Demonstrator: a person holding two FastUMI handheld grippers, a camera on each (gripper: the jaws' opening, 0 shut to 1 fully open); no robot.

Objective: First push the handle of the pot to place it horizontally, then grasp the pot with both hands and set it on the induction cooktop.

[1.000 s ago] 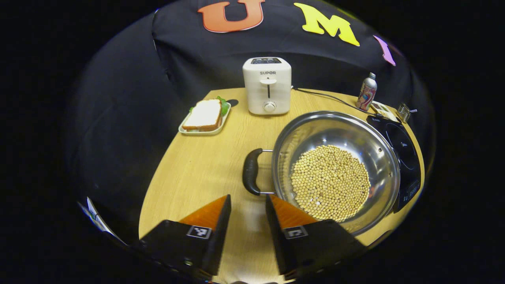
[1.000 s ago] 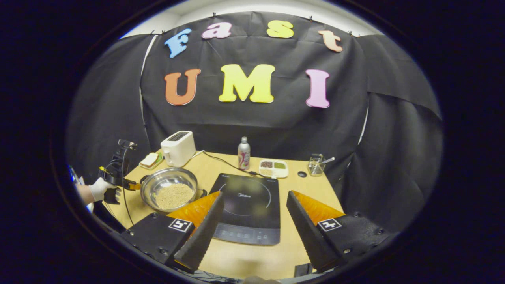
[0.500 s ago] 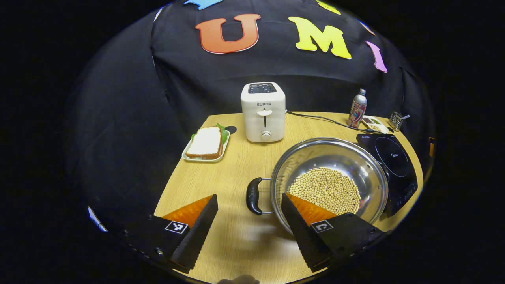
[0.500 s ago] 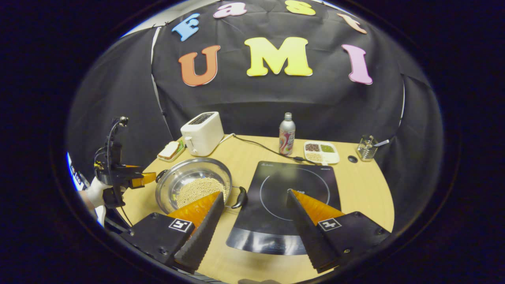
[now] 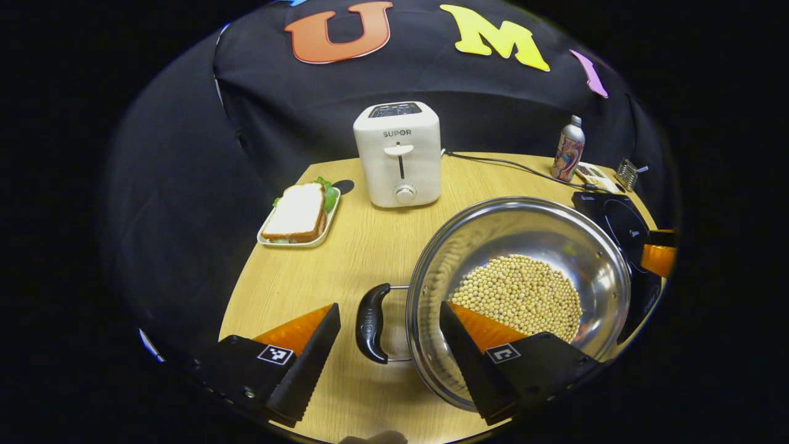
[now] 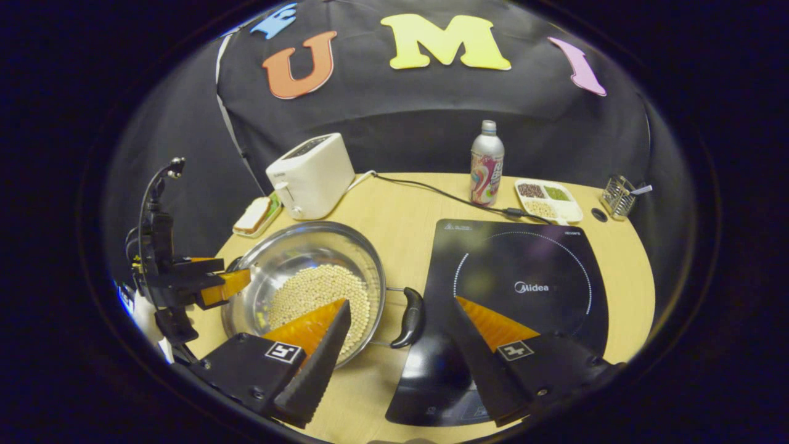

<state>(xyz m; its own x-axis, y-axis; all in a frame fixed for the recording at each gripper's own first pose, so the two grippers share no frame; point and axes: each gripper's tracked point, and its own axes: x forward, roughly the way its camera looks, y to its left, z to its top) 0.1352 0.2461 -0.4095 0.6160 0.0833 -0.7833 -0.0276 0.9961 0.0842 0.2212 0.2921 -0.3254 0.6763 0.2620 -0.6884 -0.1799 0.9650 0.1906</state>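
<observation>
in the left gripper view the left gripper (image 5: pixel 389 345) is spread wide, released, low over the bench (image 5: pixel 308 277). the pot's near handle (image 5: pixel 370 323) sits in the gap between its fingers, with neither finger pressing it; one finger reaches over the pot (image 5: pixel 518 296) rim, above the beans (image 5: pixel 524 290). the pot stands on the bench just beside the cooktop (image 5: pixel 616 219), not on it. past the pot, a plate (image 5: pixel 265 237) with a sandwich (image 5: pixel 296 213) lies to one side, and a toaster (image 5: pixel 399 154) stands farther back with a cord (image 5: pixel 505 163) running off it. a bottle (image 5: pixel 568 149) stands near the far edge.

in the right gripper view the right gripper (image 6: pixel 400 336) is also spread wide and holds nothing. the pot's (image 6: pixel 290 259) other handle (image 6: pixel 409 317) lies between its fingers, untouched, with its tip just at the cooktop's (image 6: pixel 524 271) edge. one finger hangs over the beans (image 6: pixel 314 293), the other over the cooktop. across the pot the left gripper (image 6: pixel 231 283) shows at the far rim. behind stand the toaster (image 6: pixel 311 176), the plate (image 6: pixel 246 231), the bottle (image 6: pixel 486 163), a tray (image 6: pixel 570 213) of foods and a wire rack (image 6: pixel 616 197).
</observation>
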